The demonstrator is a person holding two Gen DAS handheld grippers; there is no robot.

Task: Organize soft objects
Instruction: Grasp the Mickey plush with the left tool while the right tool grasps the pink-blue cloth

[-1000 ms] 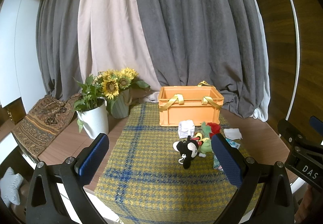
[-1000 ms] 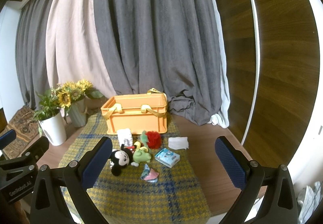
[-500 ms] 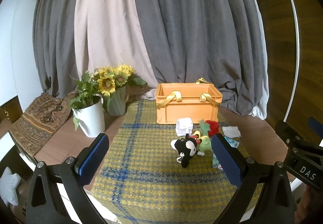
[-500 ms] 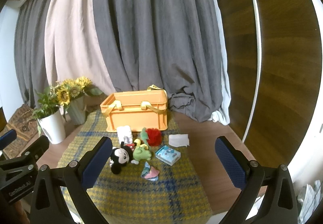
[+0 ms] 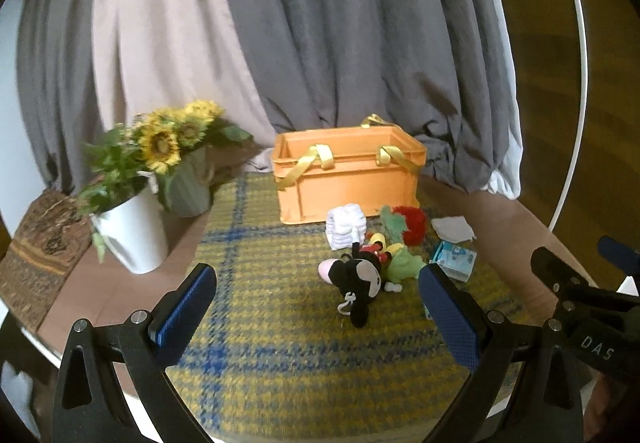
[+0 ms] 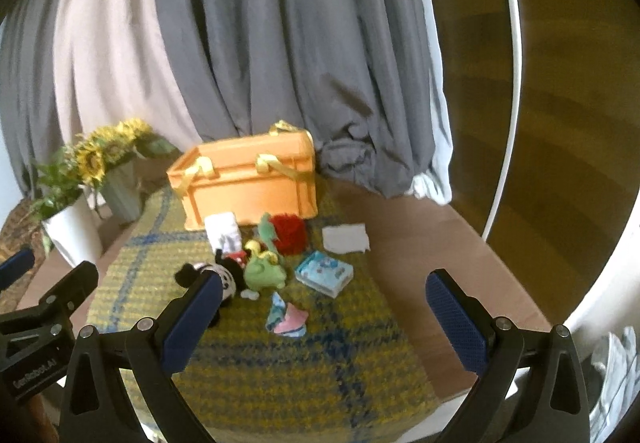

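While nothing is yet gripped, noted both tools spread wide and empty: left gripper [image 5: 316, 309] and right gripper [image 6: 320, 313], held short of the pile. Found black-and-white mouse plush [image 5: 358, 279] lying on the plaid mat [image 5: 256, 323], just in front of the orange crate [image 5: 348, 179], touching the green plush [image 6: 262, 271]. Judged light, squashy, non-fragile; best pinched across the round head or body. Long axis running head-far to feet-near, slightly diagonal, in the left view.
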